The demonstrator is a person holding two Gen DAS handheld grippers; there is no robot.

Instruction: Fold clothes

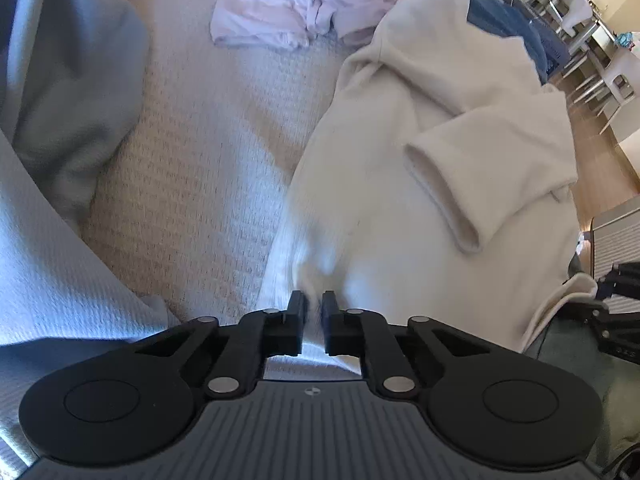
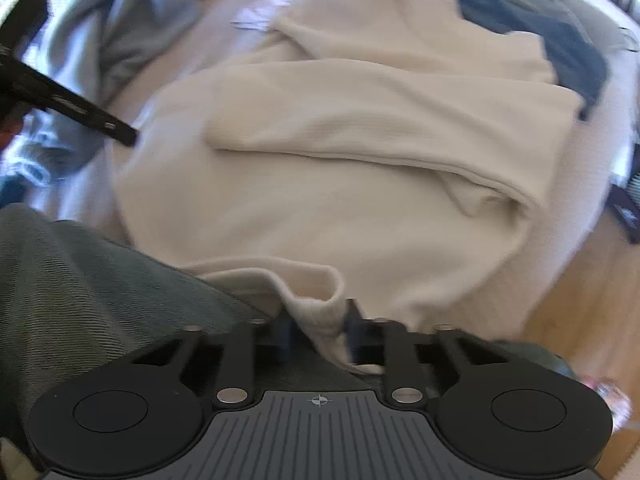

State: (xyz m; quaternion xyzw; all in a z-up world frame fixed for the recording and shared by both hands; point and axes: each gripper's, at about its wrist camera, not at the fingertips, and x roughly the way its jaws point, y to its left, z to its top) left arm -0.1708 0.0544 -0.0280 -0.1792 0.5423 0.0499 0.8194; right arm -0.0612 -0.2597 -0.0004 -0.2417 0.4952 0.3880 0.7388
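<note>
In the left wrist view the left gripper (image 1: 314,312) sits bottom centre, jaws nearly together, pinching the near hem of the cream sweater (image 1: 440,128), which stretches away toward the upper right, its sleeve (image 1: 460,184) folded across at mid-right. In the right wrist view the right gripper (image 2: 320,332) pinches a rolled hem corner at bottom centre; the body fills the frame's middle. Both hands hold the same near edge; blur hides the right pads, and the far collar is cut off

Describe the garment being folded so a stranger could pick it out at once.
On the textured bedspread lie several clothes. The cream sweatshirt lies nearest, both grippers pinching its near hem. Unlike the crumpled pink garment and the blue one beyond, it is spread flat, one sleeve folded across.
</note>
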